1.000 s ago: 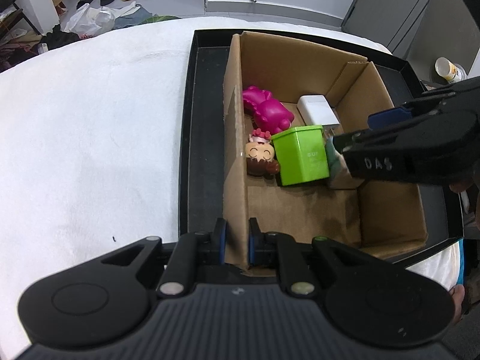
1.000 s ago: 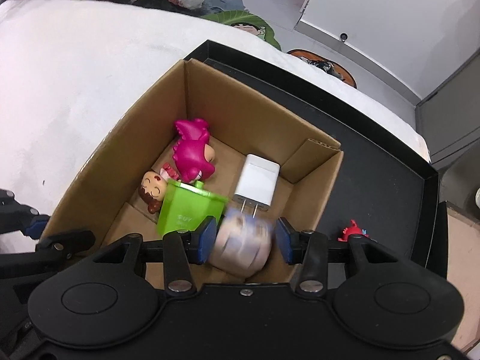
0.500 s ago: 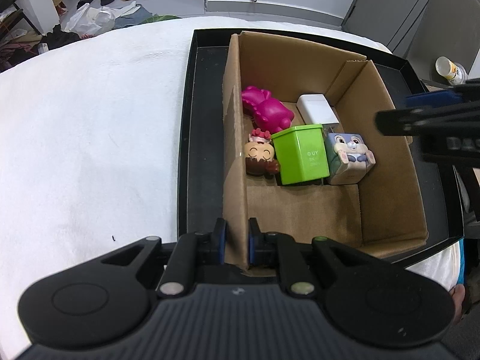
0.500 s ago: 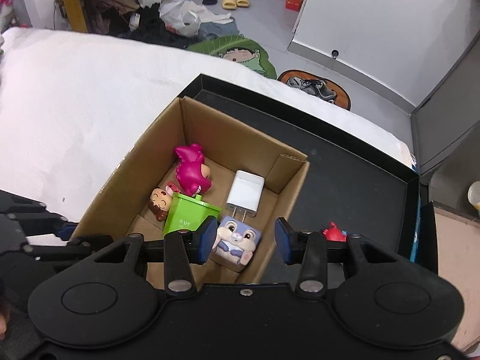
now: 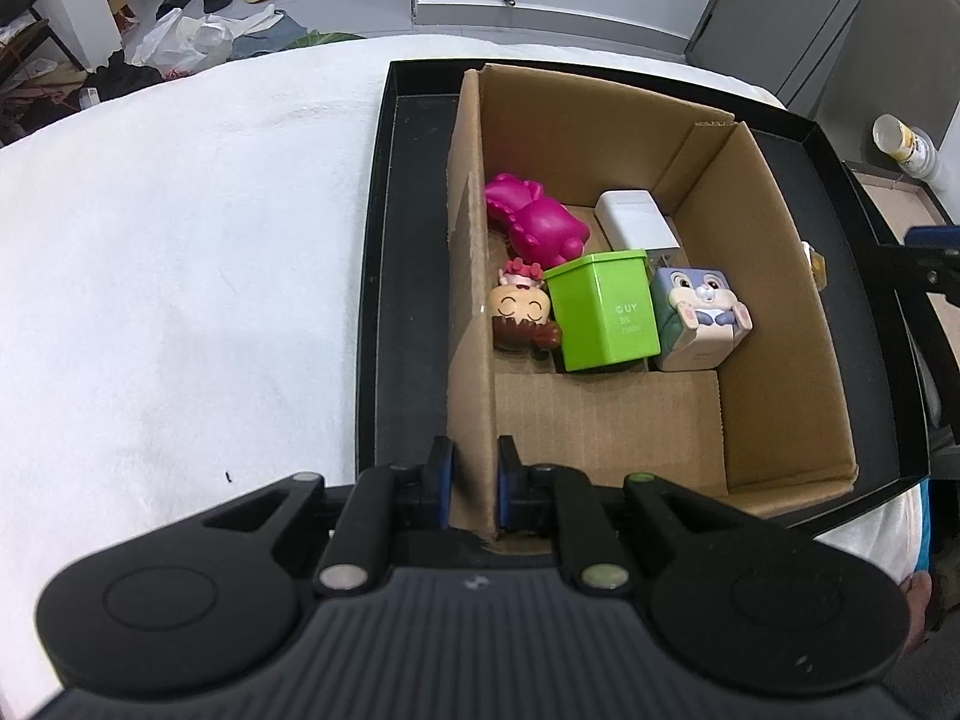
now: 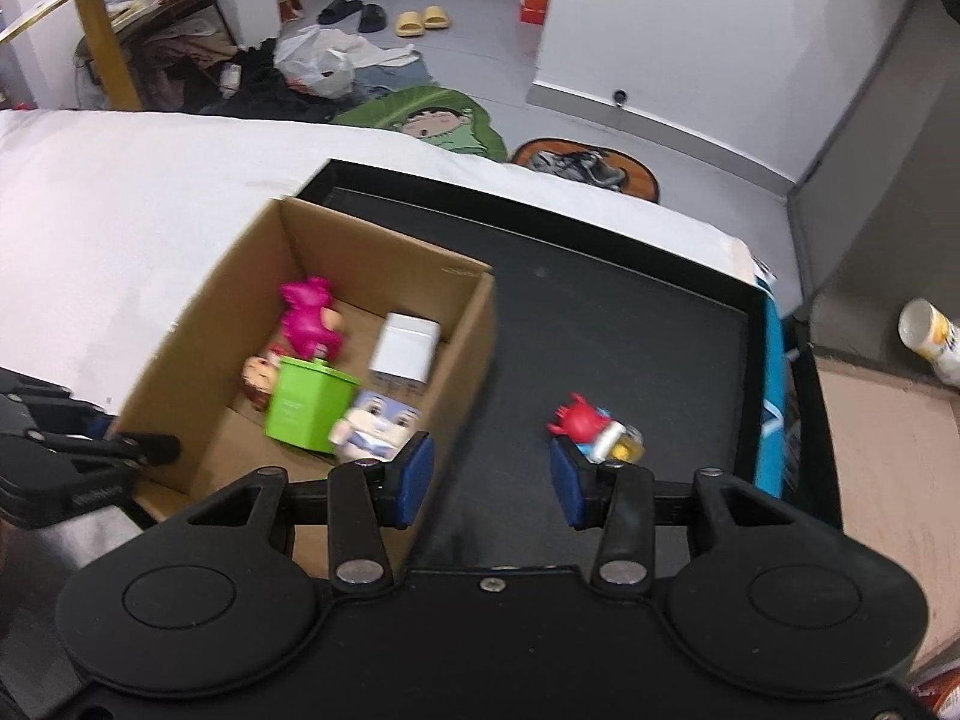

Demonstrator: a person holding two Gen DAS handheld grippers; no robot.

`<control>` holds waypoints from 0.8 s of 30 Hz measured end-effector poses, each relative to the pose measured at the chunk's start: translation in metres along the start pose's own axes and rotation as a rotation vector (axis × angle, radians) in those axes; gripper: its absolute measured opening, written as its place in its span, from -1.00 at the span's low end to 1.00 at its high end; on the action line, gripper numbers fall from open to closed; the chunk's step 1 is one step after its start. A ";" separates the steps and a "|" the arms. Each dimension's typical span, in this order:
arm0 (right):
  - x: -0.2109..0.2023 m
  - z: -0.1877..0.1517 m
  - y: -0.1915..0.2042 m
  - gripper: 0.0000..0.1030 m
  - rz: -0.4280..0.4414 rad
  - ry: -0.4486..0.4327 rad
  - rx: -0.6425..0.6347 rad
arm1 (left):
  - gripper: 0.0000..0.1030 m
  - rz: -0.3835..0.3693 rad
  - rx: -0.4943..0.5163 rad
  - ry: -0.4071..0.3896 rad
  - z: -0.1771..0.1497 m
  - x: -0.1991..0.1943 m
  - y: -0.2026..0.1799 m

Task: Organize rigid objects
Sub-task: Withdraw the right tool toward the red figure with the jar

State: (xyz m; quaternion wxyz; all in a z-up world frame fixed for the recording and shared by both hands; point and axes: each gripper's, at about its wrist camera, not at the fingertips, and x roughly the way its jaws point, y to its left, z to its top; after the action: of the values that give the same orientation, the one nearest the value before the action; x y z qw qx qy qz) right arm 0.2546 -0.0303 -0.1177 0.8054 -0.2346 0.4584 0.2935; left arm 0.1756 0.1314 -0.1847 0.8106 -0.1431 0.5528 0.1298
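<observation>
A cardboard box (image 5: 774, 324) stands in a black tray (image 5: 408, 276). In it lie a magenta toy (image 5: 534, 225), a white charger (image 5: 633, 219), a green cube box (image 5: 603, 312), a small doll head (image 5: 519, 315) and a bunny cube (image 5: 699, 315). My left gripper (image 5: 475, 483) is shut on the box's near left wall. My right gripper (image 6: 492, 480) is open and empty, above the tray (image 6: 630, 330) to the right of the box (image 6: 198, 324). A red and yellow figure (image 6: 594, 429) lies on the tray just beyond its right finger.
The tray sits on a white padded table (image 5: 180, 270). A white cup (image 6: 933, 342) lies on the floor to the right. Bags, slippers and a mat lie on the floor behind the table.
My right gripper let go of the bunny cube in the box, opened, rose and moved right, out over the black tray. My left gripper has kept its hold on the box wall.
</observation>
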 end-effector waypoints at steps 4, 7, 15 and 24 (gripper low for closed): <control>0.007 -0.008 -0.022 -0.18 -0.012 0.010 0.034 | -0.76 0.005 0.007 0.000 0.000 0.000 -0.001; 0.015 -0.013 -0.038 -0.18 -0.013 0.015 0.059 | -0.76 0.006 0.007 -0.001 0.000 0.000 -0.001; 0.037 -0.022 -0.054 -0.13 0.002 0.001 0.053 | -0.76 0.005 0.008 0.001 0.000 0.000 -0.001; 0.079 -0.023 -0.056 -0.05 -0.019 0.043 0.029 | -0.75 -0.004 0.000 0.006 0.001 0.001 0.001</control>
State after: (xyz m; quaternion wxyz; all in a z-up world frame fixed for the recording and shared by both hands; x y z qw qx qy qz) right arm 0.3116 -0.0655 -0.1912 0.8015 -0.2335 0.4775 0.2738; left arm 0.1764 0.1324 -0.1851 0.8091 -0.1447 0.5551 0.1278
